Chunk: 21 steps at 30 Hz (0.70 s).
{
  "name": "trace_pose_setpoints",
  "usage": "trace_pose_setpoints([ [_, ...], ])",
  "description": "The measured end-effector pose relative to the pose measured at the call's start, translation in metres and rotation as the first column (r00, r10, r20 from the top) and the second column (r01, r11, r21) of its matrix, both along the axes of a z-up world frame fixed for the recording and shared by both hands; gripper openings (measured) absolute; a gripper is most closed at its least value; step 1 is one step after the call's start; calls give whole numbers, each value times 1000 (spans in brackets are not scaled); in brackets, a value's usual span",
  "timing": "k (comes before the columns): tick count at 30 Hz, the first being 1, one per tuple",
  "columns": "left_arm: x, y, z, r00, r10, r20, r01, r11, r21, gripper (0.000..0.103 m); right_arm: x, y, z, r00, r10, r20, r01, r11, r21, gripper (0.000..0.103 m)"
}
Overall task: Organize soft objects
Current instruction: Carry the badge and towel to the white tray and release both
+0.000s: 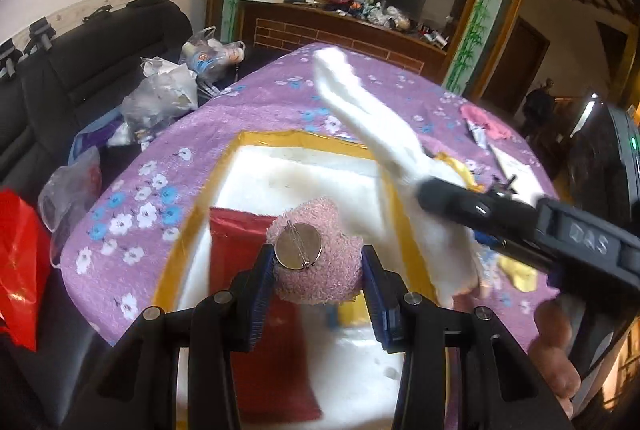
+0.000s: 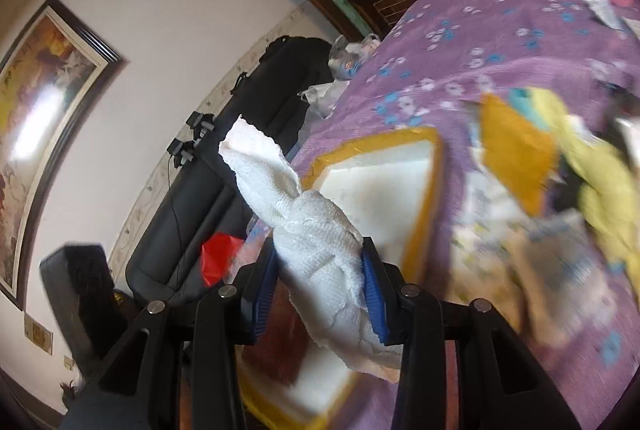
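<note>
The pink toy (image 1: 320, 270) in the left tool (image 1: 318, 280) is nubbly, looped plush, matt, with a round disc of brushed metal (image 1: 298, 245) on it carrying a thin pin. The tool's pads (image 1: 262, 290) are ribbed blue rubber or plastic; its arms are matt black plastic with bright metal pivot pins (image 1: 223, 296). The white cloth (image 2: 316, 246) in the right tool (image 2: 320, 282) is waffle-textured towelling, soft and matt. The box (image 1: 248, 158) looks like white foam, rimmed with glossy yellow tape. A red packet (image 1: 240, 230) inside shines like foil. The worktop's cover (image 1: 132, 230) is fuzzy purple terry cloth printed with flowers. The red bag (image 1: 20, 262) beside it is glossy, crinkled plastic.
</note>
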<state>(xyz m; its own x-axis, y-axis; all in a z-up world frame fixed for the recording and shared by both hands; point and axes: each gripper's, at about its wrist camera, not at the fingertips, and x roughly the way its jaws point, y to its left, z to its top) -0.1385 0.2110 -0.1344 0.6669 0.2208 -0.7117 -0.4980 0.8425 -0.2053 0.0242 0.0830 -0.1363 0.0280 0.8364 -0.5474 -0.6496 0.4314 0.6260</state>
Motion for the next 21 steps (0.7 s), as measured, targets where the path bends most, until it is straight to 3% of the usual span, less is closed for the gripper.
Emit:
trace_pose_setpoints([
  [2,10,11,-1,1000,-6,-16,6,1000,9,44,6,23,-4,1000,1,13,-1,999,-39,39],
  [6,38,47,-15,998,-20,-60,16,998,-55,44,19,55,-18,1000,-22,14,24,992,-125,39],
  [11,54,66,-39,991,-8,-136,-6,995,-103,52,25,69,-38,1000,-16,5,17,980,-200,43],
  [13,50,66,-39,991,8,-136,-24,993,-115,63,26,62,-39,1000,-27,-9,25,983,-180,47],
  [15,42,59,-30,995,5,-102,-16,994,-108,75,27,52,-33,999,-33,-7,32,989,-142,59],
  [18,30,39,-14,998,0,-62,-4,999,-55,89,24,26,-17,1000,-21,23,22,998,-60,65],
  [21,20,11,2,1000,4,-31,-5,1000,-8,90,17,-17,-4,997,5,76,-6,1000,16,68],
])
